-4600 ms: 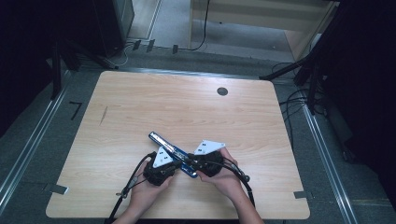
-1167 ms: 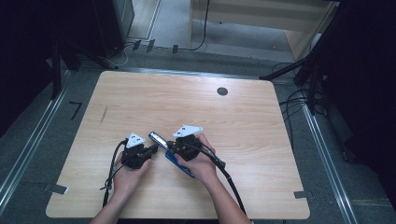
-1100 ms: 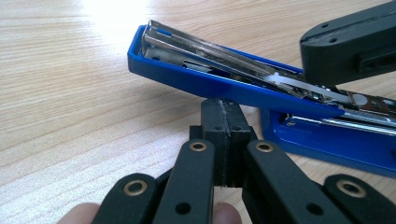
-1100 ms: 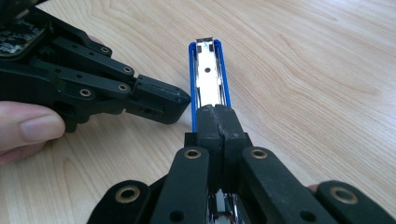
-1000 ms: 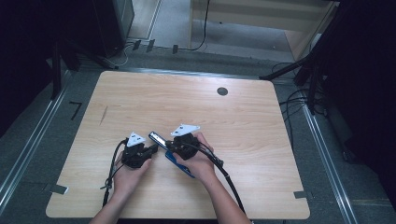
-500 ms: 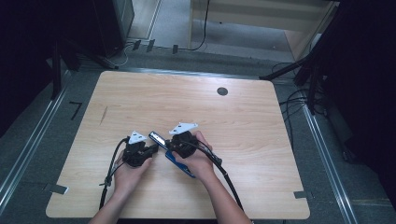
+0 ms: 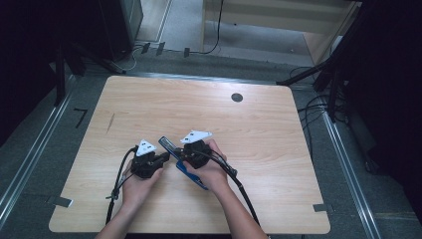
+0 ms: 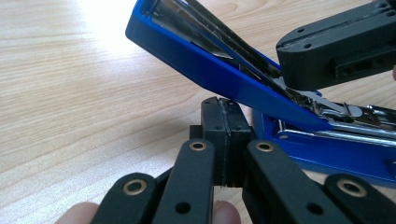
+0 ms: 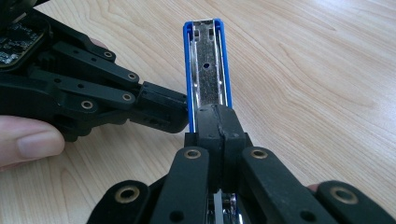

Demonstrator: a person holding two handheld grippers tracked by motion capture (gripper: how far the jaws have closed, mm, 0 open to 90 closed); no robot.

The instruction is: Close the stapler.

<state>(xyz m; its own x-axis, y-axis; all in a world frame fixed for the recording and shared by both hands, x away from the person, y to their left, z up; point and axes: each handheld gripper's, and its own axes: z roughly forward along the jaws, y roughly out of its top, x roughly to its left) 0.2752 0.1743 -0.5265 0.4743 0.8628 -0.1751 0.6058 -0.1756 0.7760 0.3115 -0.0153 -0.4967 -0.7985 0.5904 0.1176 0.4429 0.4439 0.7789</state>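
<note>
Stapler (image 8: 224,74) is swung open right between both closed hand-held grippers: left hand-held gripper (image 8: 223,140) props under the lid, right hand-held gripper (image 9: 219,123) presses the magazine. Probably reloading staples next.

Surface: light wooden table (image 7: 278,134), rounded corners.
On it: blue stapler (image 7: 185,169), its base flat on the wood, top arm raised.
Far edge: small dark round spot (image 7: 237,97), perhaps a cable hole.
</note>
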